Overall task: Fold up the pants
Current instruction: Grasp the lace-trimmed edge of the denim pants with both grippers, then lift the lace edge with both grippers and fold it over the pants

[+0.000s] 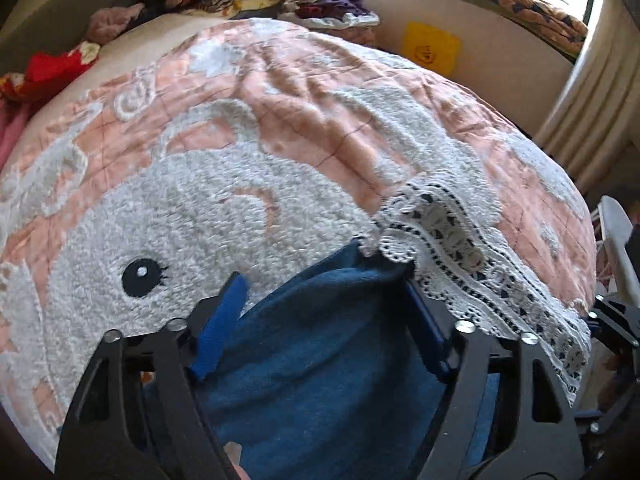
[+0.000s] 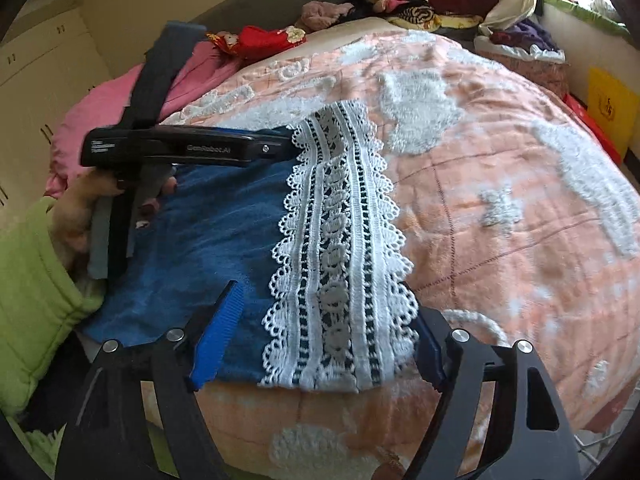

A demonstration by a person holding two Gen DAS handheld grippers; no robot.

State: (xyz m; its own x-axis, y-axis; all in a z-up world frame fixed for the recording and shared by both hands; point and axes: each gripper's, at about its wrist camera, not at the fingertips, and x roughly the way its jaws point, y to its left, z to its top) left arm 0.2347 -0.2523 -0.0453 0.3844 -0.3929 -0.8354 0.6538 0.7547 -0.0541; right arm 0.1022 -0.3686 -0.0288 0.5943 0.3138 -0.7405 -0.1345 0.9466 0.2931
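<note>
Blue pants with a wide white lace hem lie flat on a pink and white quilt. My right gripper stands open over the near corner of the hem, one finger on the blue cloth side and the other at the lace's outer edge. At the far corner of the hem, seen side on, is my left gripper. In the left wrist view the left gripper is open with the blue pants bunched between its fingers, the lace hem curling past the right finger.
A hand in a green sleeve holds the left gripper. Piles of folded clothes sit beyond the quilt, with a red garment and pink cloth at the left. A yellow box and curtains stand to the right.
</note>
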